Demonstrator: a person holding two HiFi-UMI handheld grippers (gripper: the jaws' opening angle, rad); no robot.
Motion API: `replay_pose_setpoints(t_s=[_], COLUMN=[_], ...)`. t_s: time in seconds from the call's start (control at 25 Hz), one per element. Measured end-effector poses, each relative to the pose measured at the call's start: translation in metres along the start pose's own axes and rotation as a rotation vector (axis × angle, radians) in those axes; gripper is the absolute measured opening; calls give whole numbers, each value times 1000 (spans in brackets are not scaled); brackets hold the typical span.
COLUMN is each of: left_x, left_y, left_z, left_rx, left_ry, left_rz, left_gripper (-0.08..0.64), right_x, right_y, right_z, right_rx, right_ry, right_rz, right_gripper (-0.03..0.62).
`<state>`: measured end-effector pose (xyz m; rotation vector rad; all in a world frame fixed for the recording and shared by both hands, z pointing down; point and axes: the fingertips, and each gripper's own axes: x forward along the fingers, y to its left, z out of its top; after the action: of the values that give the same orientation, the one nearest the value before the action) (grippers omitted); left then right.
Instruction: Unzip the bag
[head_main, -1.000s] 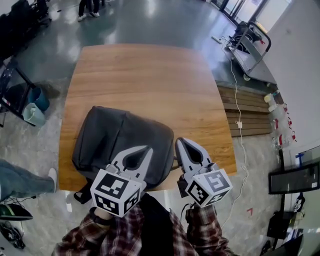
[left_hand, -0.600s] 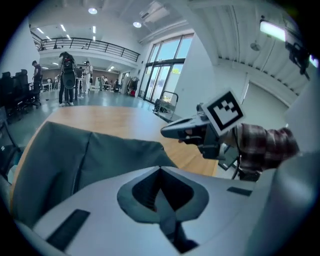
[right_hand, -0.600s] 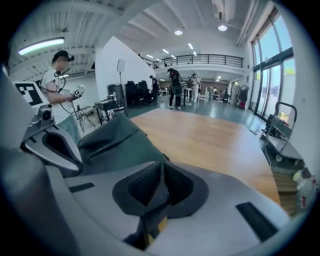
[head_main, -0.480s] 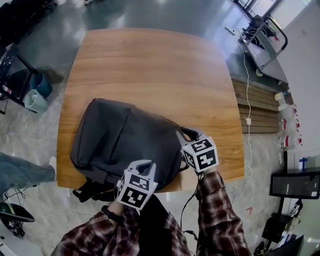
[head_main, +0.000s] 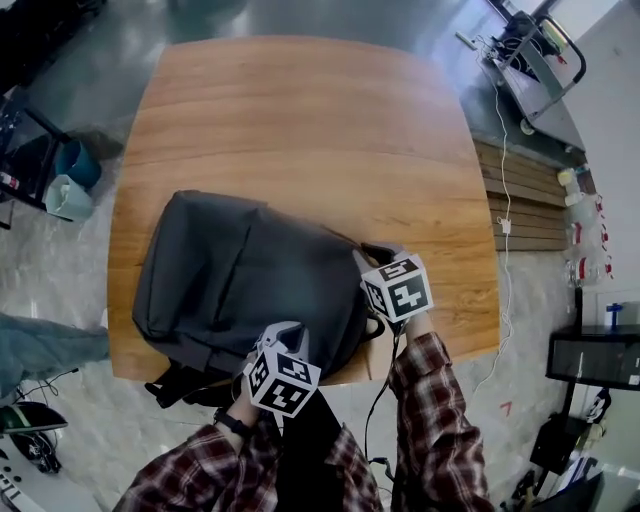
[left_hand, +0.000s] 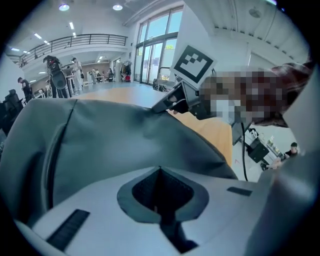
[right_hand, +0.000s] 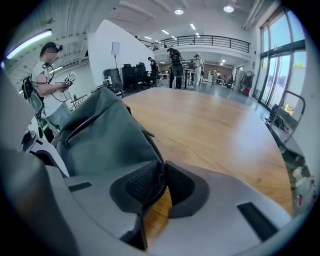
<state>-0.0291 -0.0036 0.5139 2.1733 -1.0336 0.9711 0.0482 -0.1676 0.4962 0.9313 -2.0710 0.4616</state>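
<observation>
Left hand-held gripper (head_main: 287, 331) lowered, jaws closed by bag (head_main: 240, 270), right hand-held gripper (right_hand: 159, 167) clamped on its side seam

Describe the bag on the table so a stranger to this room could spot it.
Find the large wooden table. At its near left edge lies a dark grey backpack, soft and rounded, the only thing lying on the tabletop.
</observation>
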Motion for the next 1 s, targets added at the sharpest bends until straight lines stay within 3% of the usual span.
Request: replay_pose_setpoints(t_s=[0.16, 0.48, 0.8, 1.0], left_x=[4, 10, 5, 11], left_y=[0, 18, 53, 79], left_z=[-2, -12, -5, 16], left_rx=[16, 3, 380, 439], left_ry=[16, 139, 176, 169], left_rz=[-28, -171, -145, -59], left_gripper=[9, 9, 9, 9], right_x=[-2, -24, -54, -67], right_y=[-2, 4, 40, 73], right_z=[-10, -45, -85, -96], right_rx=[41, 151, 329, 434], right_ry=[-14, -30, -60, -98], right_rz=[-9, -55, -73, -66], right_gripper=[63, 63, 63, 63])
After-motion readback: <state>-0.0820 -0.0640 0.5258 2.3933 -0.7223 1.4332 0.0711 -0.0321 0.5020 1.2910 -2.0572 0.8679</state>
